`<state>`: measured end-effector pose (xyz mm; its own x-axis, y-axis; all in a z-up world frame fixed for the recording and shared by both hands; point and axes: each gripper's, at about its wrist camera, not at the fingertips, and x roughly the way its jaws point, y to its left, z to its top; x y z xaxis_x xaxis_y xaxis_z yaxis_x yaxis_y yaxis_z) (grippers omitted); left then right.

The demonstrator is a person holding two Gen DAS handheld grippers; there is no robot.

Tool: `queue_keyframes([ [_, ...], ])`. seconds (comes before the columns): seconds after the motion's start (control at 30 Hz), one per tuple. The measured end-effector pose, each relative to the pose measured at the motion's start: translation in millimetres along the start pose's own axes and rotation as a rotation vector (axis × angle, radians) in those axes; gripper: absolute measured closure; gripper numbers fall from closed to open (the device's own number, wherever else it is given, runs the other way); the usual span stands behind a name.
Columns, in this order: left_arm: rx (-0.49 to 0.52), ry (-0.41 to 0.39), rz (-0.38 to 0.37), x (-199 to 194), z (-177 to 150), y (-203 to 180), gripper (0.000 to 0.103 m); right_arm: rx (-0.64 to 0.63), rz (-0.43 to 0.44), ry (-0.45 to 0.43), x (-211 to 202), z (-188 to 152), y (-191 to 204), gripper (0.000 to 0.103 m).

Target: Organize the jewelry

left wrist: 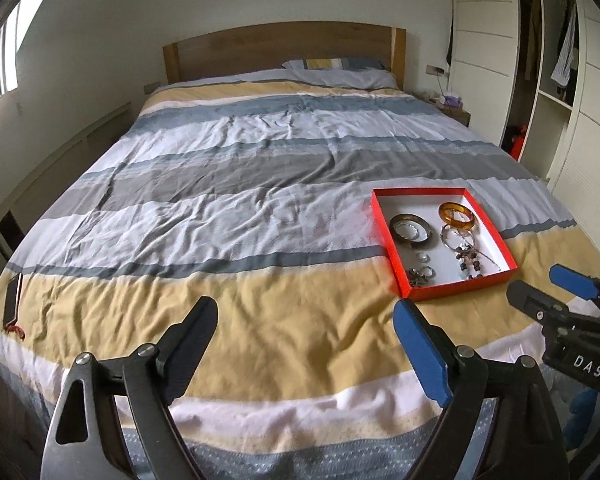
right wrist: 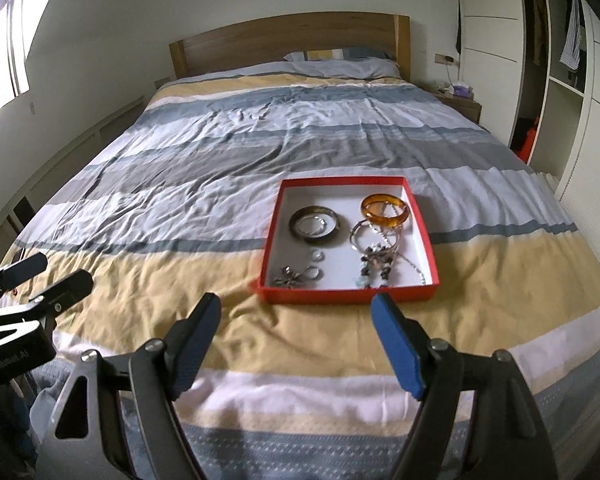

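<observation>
Red box (right wrist: 346,294) sits on bed's (right wrist: 220,320) near right, holding amber bangle (right wrist: 384,209), dark bangle (right wrist: 314,224), rings, beaded chain. Left gripper (left wrist: 306,328) & right gripper (right wrist: 296,332) both wide, empty, hovering short of it. Judged: sorting looks done or between picks; any next pick needs a reach fwd over box.

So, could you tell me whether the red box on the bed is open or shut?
Open: the shallow red cardboard box has no lid, and its white floor and bangles show.
</observation>
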<state>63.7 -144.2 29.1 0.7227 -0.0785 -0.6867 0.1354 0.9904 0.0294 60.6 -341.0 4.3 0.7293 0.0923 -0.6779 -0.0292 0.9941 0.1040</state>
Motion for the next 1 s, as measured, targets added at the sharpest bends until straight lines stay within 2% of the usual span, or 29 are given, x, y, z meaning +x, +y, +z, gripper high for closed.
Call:
queue_keyframes([
  [0.4,-0.019,-0.058,0.007,-36.8,-15.7,13.6,0.013,-0.012,-0.02,-0.018,-25.6,-18.5,13.8,0.027],
  [0.73,-0.058,-0.102,0.025,-66.1,-29.2,44.3,0.012,-0.042,-0.033,-0.058,-49.1,-21.5,39.7,0.027],
  [0.87,-0.076,-0.121,0.04,-77.5,-37.9,60.6,0.005,-0.061,-0.039,-0.076,-58.5,-25.8,53.5,0.027],
  [1.0,-0.07,-0.136,0.065,-85.2,-47.4,73.0,0.003,-0.073,-0.053,-0.089,-64.1,-29.8,61.4,0.027],
])
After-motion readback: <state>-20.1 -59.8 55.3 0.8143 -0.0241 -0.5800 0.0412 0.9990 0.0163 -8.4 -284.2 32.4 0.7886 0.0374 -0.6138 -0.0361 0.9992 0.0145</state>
